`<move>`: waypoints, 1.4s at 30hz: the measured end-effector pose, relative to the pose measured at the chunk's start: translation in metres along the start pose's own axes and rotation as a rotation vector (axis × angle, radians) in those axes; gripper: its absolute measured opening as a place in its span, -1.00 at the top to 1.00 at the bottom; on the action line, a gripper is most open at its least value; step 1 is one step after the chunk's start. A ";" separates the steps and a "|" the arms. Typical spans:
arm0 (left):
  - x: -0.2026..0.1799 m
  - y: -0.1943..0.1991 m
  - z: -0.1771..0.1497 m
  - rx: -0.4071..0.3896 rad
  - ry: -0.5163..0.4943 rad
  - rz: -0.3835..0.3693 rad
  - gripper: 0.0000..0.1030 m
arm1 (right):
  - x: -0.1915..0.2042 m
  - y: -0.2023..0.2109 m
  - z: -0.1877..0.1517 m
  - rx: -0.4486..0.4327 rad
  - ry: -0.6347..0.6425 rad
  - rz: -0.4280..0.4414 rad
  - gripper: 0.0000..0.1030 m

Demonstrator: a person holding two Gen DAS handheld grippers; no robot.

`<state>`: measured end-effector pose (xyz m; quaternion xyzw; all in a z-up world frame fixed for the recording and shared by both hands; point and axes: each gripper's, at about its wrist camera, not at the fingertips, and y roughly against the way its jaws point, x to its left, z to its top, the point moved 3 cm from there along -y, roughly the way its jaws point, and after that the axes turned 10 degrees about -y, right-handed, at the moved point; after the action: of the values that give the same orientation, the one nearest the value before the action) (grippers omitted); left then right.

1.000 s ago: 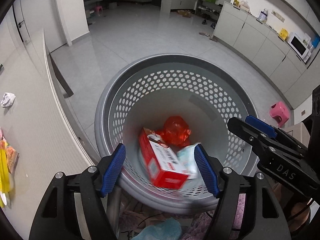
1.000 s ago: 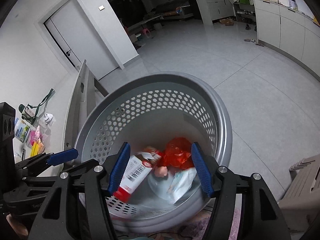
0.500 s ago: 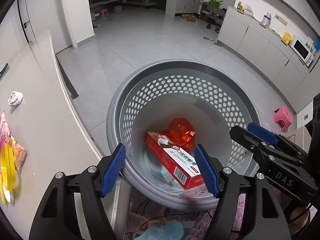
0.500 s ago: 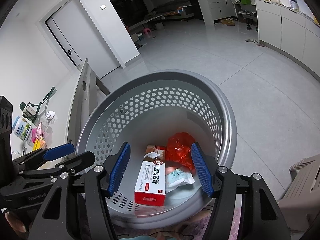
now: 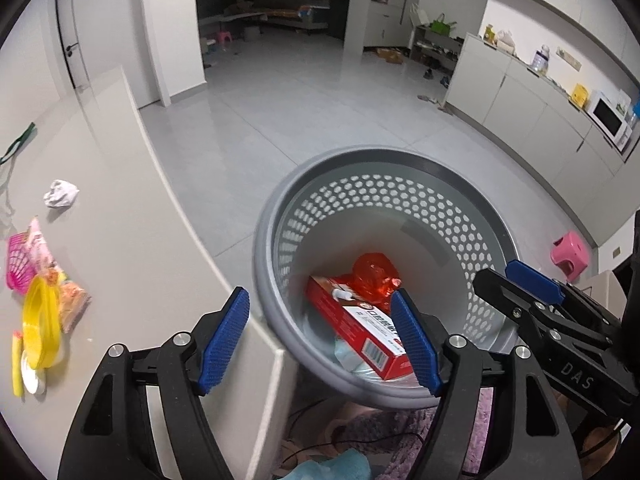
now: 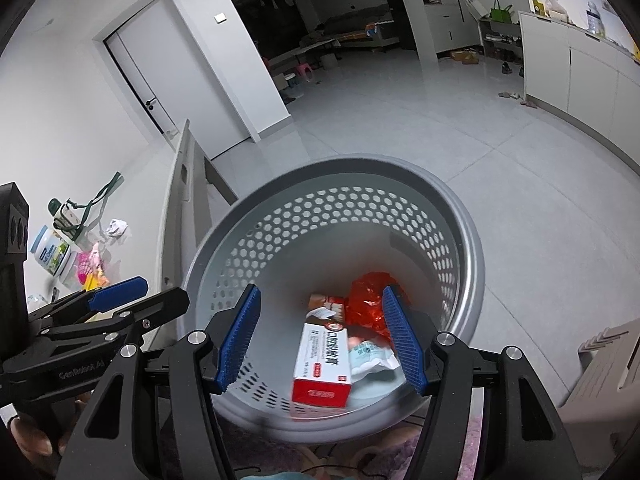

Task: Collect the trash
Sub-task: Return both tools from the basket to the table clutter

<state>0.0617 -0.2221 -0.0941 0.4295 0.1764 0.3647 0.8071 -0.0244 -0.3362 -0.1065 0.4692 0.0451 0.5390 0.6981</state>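
While a pale packet (image 6: pixel 370 356) lies half hidden under the red-and-white carton (image 6: pixel 324 356) and crumpled red wrapper (image 5: pixel 376 276), the trash sits at the bottom of a grey perforated plastic basket (image 5: pixel 384 196) beside the counter (image 5: pixel 120 240). The left gripper (image 5: pixel 320 344) is opening wider, nothing between its ribbed blue pads; the right gripper (image 6: pixel 320 336) hangs open, empty. A crumpled white tissue (image 5: pixel 61 193) lies on the counter.
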 end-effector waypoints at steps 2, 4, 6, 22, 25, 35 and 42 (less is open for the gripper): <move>0.004 0.004 -0.002 -0.012 0.008 0.013 -0.42 | 0.006 0.003 -0.002 -0.002 0.010 0.008 -0.18; 0.009 0.010 -0.004 -0.024 0.018 0.029 -0.43 | 0.013 0.004 -0.004 -0.003 0.022 0.014 -0.18; 0.017 0.016 -0.006 -0.035 0.032 0.041 -0.45 | 0.018 0.006 -0.005 -0.003 0.032 0.021 -0.18; 0.112 0.083 -0.045 -0.133 0.188 0.249 -0.55 | 0.097 0.012 -0.028 -0.003 0.163 0.131 -0.23; 0.137 0.099 -0.061 -0.144 0.227 0.297 -0.55 | 0.117 0.011 -0.032 -0.001 0.202 0.158 -0.23; 0.197 0.129 -0.106 -0.138 0.295 0.429 -0.58 | 0.189 -0.013 -0.056 0.062 0.316 0.235 -0.23; 0.234 0.141 -0.125 -0.135 0.316 0.496 -0.59 | 0.234 -0.030 -0.073 0.111 0.402 0.260 -0.23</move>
<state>0.0829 0.0730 -0.0425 0.3427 0.1648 0.6238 0.6828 0.0519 -0.1048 -0.0644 0.3920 0.1522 0.7035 0.5730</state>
